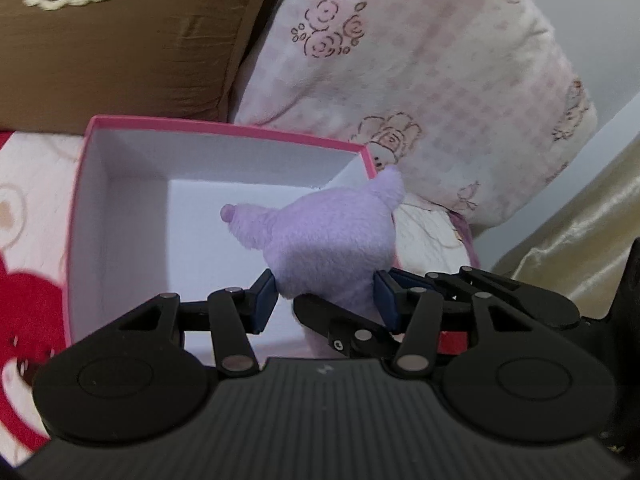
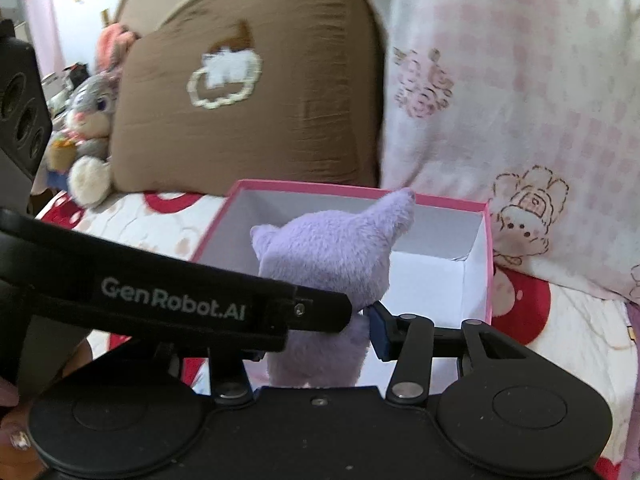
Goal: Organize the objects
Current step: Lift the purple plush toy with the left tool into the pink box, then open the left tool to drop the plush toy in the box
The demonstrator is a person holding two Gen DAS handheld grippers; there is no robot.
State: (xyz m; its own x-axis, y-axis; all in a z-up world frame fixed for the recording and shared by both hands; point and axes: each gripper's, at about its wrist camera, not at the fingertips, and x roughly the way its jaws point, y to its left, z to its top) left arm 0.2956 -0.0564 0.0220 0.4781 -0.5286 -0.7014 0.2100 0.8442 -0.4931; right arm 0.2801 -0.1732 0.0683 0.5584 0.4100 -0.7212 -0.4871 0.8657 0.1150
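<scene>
A purple plush toy (image 1: 332,248) with two ears is held over an open pink box with a white inside (image 1: 132,208). My left gripper (image 1: 326,292) is shut on the toy's lower part, blue pads pressing both sides. In the right wrist view the same toy (image 2: 328,264) sits between the jaws of my right gripper (image 2: 320,336), whose right pad touches it; the left finger is hidden behind the left gripper's black arm (image 2: 172,296). The box (image 2: 476,280) lies just beyond, empty.
A brown cushion (image 2: 248,92) and a pink checked pillow (image 2: 500,100) stand behind the box. A grey bunny plush (image 2: 88,128) sits at the far left. The bedspread (image 2: 560,340) is white with red hearts. A gold curtain (image 1: 580,232) hangs at the right.
</scene>
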